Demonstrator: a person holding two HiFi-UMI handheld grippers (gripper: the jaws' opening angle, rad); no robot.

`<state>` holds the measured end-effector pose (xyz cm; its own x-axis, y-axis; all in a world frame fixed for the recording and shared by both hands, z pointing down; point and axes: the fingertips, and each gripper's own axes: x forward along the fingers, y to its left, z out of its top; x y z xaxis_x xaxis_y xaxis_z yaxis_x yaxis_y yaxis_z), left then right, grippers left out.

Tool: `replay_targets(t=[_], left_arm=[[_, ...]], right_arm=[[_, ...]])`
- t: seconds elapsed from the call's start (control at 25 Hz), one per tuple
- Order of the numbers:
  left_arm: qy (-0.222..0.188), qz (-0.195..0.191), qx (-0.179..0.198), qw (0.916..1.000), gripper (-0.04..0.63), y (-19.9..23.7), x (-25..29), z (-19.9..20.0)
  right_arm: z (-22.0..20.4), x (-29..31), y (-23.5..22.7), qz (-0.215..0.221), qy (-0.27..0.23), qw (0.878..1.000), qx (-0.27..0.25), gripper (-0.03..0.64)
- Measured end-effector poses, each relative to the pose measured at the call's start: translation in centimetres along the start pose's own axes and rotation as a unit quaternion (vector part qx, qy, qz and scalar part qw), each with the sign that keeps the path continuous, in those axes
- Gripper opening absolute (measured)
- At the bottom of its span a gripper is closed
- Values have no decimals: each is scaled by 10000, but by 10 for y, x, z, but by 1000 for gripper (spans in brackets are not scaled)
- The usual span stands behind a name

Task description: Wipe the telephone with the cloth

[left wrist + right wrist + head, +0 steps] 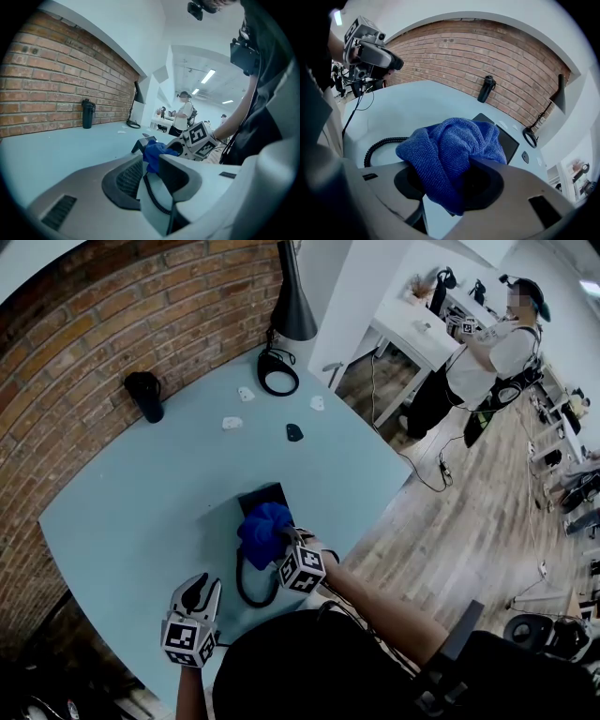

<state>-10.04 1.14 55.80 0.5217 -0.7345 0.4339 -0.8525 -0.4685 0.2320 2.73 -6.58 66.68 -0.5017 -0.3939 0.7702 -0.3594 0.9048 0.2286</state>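
Two grippers are seen over a pale blue table (131,512), and every place below is given from the telephone (265,494), a black set that lies on the table towards its near edge.

The blue cloth (263,527) is bunched on top of the telephone and hides most of it; only the far end of the set is left uncovered. The cloth is pinched by the right gripper (286,540), whose jaws are pressed onto the fabric from the near right side of the telephone. In the right gripper view the folds are seen bulging out over both pads, with the set's dark face shown just behind them.

A black coiled cord (242,583) is looped on the table on the near side of the telephone.

The left gripper (201,595) is held near and to the left of the telephone, beyond the cord loop and apart from the set. Its jaws are spread and nothing is gripped between them (only the cord and the cloth are seen through the gap, further off).

Far beyond the telephone, a dark bottle (145,396) is stood against the brick wall (84,334). A black lamp (292,307) is placed at the far corner of the table. A small black object (294,432) and some white scraps are scattered between the telephone and the lamp.
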Motion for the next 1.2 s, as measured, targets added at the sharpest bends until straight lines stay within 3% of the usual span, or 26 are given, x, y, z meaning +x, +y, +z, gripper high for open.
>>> replay_targets(t=[0.8, 0.92, 1.04, 1.12, 1.2], left_arm=[[118, -231, -26, 9997, 132, -10, 9, -1], [-2, -236, -128, 9996, 132, -11, 8, 3], [-84, -218, -129, 9996, 132, -13, 4, 7], [-103, -219, -129, 9996, 132, -12, 3, 9], [-123, -196, -127, 9997, 132, -10, 2, 8]], right_arm=[[-42, -8, 45, 523, 492, 9964, 453, 179], [-51, -15, 61, 1084, 670, 9882, 845, 179], [-67, -31, 86, 2116, 1123, 9636, 1183, 179], [-71, -47, 92, 2737, 1352, 9448, 1193, 179], [-66, -59, 87, 3134, 1361, 9334, 1091, 179]])
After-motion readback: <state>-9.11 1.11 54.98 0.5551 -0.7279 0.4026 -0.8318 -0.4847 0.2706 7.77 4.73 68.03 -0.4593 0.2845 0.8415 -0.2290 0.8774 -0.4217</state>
